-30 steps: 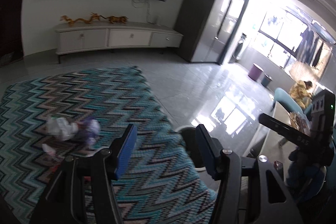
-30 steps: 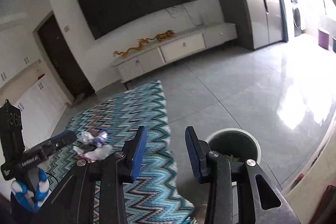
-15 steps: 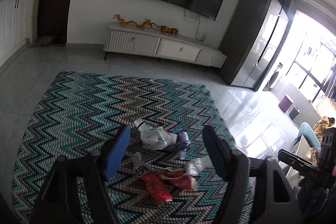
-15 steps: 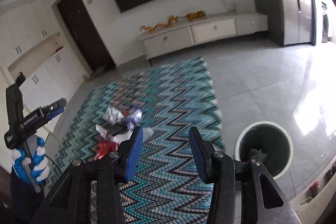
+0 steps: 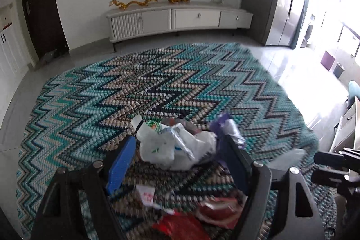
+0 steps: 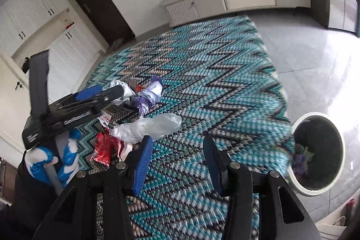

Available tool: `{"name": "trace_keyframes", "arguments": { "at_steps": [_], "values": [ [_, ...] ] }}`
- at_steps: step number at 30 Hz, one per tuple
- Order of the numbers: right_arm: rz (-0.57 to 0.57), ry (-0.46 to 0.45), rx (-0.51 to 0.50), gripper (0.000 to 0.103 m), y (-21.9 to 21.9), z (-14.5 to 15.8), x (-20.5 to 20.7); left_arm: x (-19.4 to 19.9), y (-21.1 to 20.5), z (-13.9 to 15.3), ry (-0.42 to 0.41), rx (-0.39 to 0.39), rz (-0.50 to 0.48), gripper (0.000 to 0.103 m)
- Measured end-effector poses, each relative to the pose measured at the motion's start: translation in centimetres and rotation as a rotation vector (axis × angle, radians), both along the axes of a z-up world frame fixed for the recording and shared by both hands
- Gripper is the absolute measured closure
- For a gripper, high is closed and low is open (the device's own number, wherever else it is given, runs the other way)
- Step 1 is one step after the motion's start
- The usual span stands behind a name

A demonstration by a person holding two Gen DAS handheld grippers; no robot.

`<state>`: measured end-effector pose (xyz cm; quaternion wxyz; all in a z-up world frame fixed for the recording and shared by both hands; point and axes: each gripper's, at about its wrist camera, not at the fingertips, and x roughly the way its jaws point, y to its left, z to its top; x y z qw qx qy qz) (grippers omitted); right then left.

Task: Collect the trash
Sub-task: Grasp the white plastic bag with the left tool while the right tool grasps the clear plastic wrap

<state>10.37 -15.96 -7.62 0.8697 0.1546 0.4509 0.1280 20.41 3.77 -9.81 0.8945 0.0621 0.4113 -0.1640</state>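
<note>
The left gripper (image 5: 175, 163) has wide jaws with a white bag (image 5: 175, 147) between them, not squeezed yet. The bag sits on the rug (image 5: 157, 87) and looks light, soft and crinkly; pinch its puffy middle. The right gripper (image 6: 177, 163) is open and empty, near the bin (image 6: 317, 152).

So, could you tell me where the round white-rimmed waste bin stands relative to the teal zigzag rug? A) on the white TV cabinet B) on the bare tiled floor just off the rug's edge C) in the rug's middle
B: in the right wrist view the round white-rimmed waste bin stands on bare grey tiles beside the teal zigzag rug, at its edge.
</note>
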Motion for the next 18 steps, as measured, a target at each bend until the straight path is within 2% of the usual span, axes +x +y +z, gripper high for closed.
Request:
{"name": "trace_keyframes", "arguments": {
  "at_steps": [2, 5, 8, 11, 14, 15, 18],
  "values": [
    [0.011, 0.014, 0.009, 0.059, 0.3, -0.7, 0.9, 1.0, 0.3, -0.8, 0.017, -0.008, 0.010, 0.026],
    [0.021, 0.029, 0.024, 0.058, 0.7, -1.6, 2.0, 1.8, 1.6, -1.1, 0.036, -0.083, 0.020, 0.027],
    [0.026, 0.044, 0.051, 0.058, 1.0, -2.3, 2.9, 2.5, 3.8, -1.4, 0.070, -0.172, 0.035, 0.039],
    [0.029, 0.054, 0.089, 0.058, 1.2, -3.0, 3.7, 2.6, 6.1, -1.7, 0.106, -0.293, 0.043, 0.045],
    [0.029, 0.057, 0.112, 0.059, 1.4, -3.5, 4.1, 2.3, 7.8, -1.5, 0.127, -0.384, 0.049, 0.060],
    [0.029, 0.056, 0.127, 0.064, 1.4, -3.6, 4.2, 2.2, 8.5, -1.5, 0.136, -0.420, 0.051, 0.061],
    [0.036, 0.044, 0.145, 0.081, 1.6, -3.6, 4.6, 1.8, 9.5, -1.1, 0.128, -0.452, 0.066, 0.066]
  ]
}}
